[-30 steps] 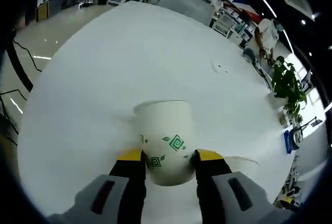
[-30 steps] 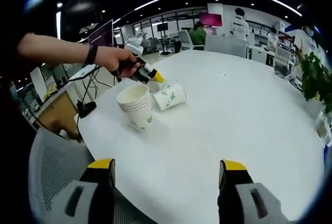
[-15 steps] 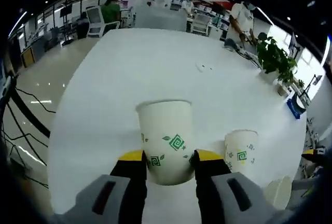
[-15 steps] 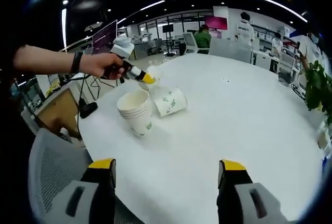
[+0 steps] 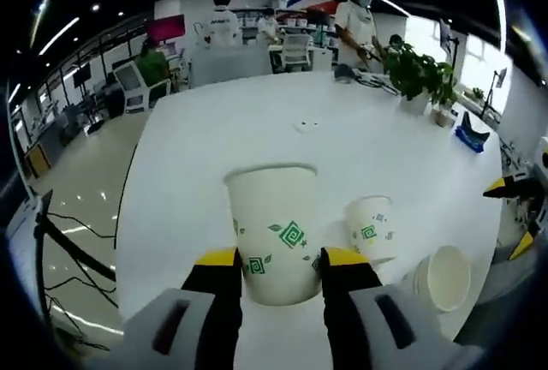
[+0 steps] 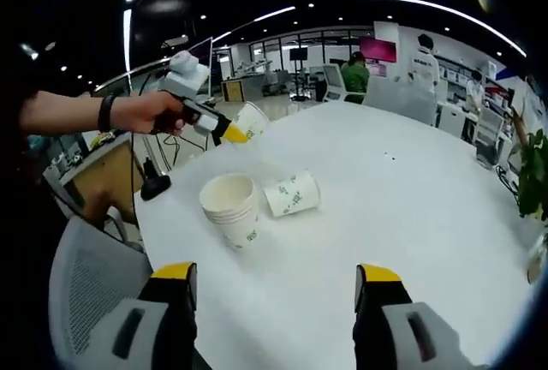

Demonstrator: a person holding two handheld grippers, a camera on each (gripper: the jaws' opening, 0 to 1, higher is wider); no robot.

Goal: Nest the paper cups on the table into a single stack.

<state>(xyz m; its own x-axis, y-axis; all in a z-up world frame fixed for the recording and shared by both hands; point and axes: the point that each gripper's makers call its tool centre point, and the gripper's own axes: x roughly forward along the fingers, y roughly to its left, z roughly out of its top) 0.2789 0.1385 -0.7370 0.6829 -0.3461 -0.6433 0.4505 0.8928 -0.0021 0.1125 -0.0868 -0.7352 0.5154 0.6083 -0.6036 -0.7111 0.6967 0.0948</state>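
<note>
The held cup [image 5: 276, 231], white with green marks, sits clamped between the left gripper's [image 5: 279, 259] yellow-tipped fingers [image 5: 217, 260], mouth pointing away from the camera; in the right gripper view the same cup [image 6: 249, 119] hangs in the air above the bench edge, at the end of the left gripper [image 6: 224, 131] held by a person's hand [image 6: 147, 112]. Below it on the bench [image 6: 411, 207] stands the stack [image 6: 230, 208] of nested cups, upright, with a lying cup [image 6: 291, 193] on its side just beside it. In the left gripper view the lying cup [image 5: 370, 227] and the stack [image 5: 443, 277] appear to the right of the held cup. The right gripper [image 6: 272, 277] has its fingers [image 6: 174, 271] wide apart and holds nothing, well back from the cups over the bench's near side. The bench is round and white; a grey mesh chair [image 6: 86, 284] stands at its edge, and an open office with desks, people and potted plants [image 5: 415, 70] lies behind. Since a second ago the held cup has risen off the bench and away from the stack.
</note>
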